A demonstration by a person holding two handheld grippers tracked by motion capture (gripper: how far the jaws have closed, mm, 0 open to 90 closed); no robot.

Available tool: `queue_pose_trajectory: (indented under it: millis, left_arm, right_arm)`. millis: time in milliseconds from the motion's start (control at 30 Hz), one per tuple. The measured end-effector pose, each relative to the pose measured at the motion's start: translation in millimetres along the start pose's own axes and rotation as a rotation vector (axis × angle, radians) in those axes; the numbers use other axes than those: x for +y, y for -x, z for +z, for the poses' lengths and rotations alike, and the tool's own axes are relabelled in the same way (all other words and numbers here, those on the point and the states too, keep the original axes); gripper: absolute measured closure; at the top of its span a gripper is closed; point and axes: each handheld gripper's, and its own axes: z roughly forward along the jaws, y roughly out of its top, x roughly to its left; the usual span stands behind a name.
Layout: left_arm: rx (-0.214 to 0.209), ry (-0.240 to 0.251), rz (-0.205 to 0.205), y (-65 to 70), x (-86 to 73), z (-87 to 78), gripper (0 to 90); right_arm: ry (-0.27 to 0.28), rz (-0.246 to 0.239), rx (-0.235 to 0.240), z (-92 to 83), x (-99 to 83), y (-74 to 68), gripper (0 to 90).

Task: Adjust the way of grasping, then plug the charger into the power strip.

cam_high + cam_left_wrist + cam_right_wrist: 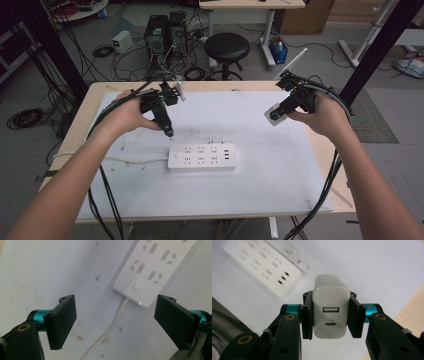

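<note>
The high view looks forward and down from above the person's near side, taking in the whole bench [280, 195] and the floor beyond. The left gripper view rides close above the bench, looking along its own tool at the power strip's [155, 267] corded end. The right gripper view also looks down from close in. All three views share the power strip [201, 157] [262, 266].

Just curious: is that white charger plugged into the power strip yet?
No. The charger is clamped in the right gripper, apart from the power strip.
</note>
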Motion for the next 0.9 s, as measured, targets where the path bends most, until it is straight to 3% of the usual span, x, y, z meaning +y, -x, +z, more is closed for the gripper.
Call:
queue_pose_trajectory:
  millis: [167, 233, 267, 333, 400, 600, 733, 833, 900]
  left_arm:
    - [-0.03, -0.042, -0.078, -24.3, -30.2, 2.6, 17.9]
    - [-0.03, -0.046, -0.096, -28.9, -35.5, 3.2, 17.8]
    - [-0.031, -0.052, -0.122, -37.6, -45.3, 4.1, 17.8]
    - [-0.034, -0.039, -0.152, -42.4, -53.1, 3.6, 17.7]
    - [-0.043, -0.023, -0.158, -43.1, -58.4, 2.4, 16.9]
    - [-0.053, 0.016, -0.125, -37.0, -63.1, -1.9, 16.8]
    - [-0.052, 0.015, -0.104, -32.3, -65.5, 0.5, 16.1]
    - [-0.061, 0.027, -0.109, -28.8, -68.5, 3.7, 16.2]
    - [-0.067, 0.021, -0.099, -26.7, -70.7, 6.4, 16.1]
  right_arm:
    - [-0.064, -0.069, -0.056, 6.6, 2.7, 0.7, 61.9]
    - [-0.073, -0.06, -0.063, 6.9, 3.1, 0.0, 61.9]
    - [-0.093, -0.071, -0.085, 8.4, 3.6, 0.8, 61.9]
    - [-0.094, -0.085, -0.087, 9.0, 4.0, 0.9, 61.9]
    - [-0.087, -0.096, -0.074, 8.4, 4.6, 0.9, 61.9]
    - [-0.075, -0.184, -0.071, 12.7, 12.3, -7.7, 61.8]
    - [-0.081, -0.283, -0.057, 22.6, 20.5, -17.9, 61.8]
    - [-0.086, -0.317, -0.043, 31.7, 29.9, -28.4, 61.8]
    - [-0.088, -0.384, -0.027, 39.6, 37.1, -34.1, 61.8]
